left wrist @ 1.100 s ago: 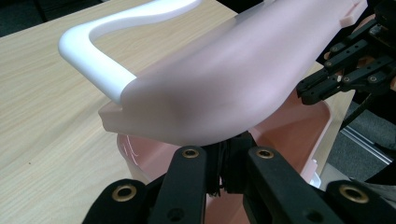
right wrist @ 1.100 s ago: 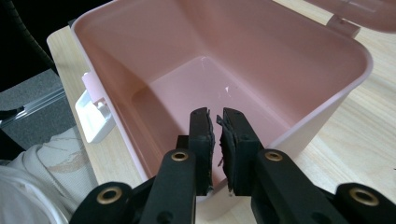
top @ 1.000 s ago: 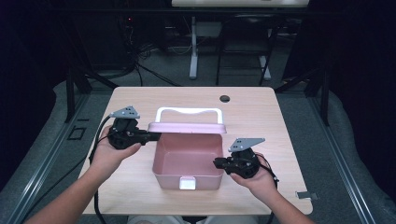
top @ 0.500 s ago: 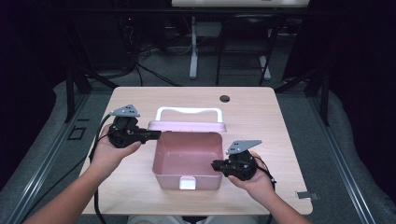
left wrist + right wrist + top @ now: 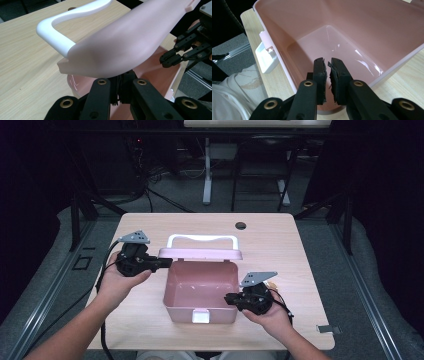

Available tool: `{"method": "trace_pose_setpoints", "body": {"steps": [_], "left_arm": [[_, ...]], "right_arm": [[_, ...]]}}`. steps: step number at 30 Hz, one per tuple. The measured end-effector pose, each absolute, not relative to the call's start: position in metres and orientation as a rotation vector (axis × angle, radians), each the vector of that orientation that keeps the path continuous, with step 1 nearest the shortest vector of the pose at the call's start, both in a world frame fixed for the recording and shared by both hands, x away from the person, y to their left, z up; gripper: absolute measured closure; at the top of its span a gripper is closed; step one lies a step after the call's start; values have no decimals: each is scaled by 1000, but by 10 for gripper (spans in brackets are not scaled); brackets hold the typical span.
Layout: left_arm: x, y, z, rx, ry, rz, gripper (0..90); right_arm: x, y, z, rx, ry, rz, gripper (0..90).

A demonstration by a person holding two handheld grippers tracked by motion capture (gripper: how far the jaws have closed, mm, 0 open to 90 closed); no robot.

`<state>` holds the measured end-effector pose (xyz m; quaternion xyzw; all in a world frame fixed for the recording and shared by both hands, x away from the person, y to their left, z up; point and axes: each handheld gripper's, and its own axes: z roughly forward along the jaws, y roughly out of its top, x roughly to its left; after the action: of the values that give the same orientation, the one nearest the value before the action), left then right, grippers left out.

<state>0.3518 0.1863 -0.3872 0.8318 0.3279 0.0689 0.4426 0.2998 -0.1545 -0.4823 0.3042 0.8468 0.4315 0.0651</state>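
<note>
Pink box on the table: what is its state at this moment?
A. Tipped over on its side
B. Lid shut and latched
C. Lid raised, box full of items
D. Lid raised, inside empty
D: the lid stands raised at the back of the pink box, pinched at its left edge by the left gripper, and the right gripper view shows a bare, glossy floor inside.

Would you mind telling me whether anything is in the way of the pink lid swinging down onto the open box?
Possibly the right gripper: its shut jaws sit at the right wall of the pink box, tips over the rim. The left gripper holds the lid upright at the back. Inside, the box looks empty.
</note>
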Motion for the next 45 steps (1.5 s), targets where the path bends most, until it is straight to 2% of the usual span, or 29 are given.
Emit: {"method": "trace_pose_setpoints", "body": {"steps": [45], "left_arm": [[370, 184, -379, 2057, 838, 199, 883]], "right_arm": [[298, -142, -493, 914, 2568, 1313, 842]]}}
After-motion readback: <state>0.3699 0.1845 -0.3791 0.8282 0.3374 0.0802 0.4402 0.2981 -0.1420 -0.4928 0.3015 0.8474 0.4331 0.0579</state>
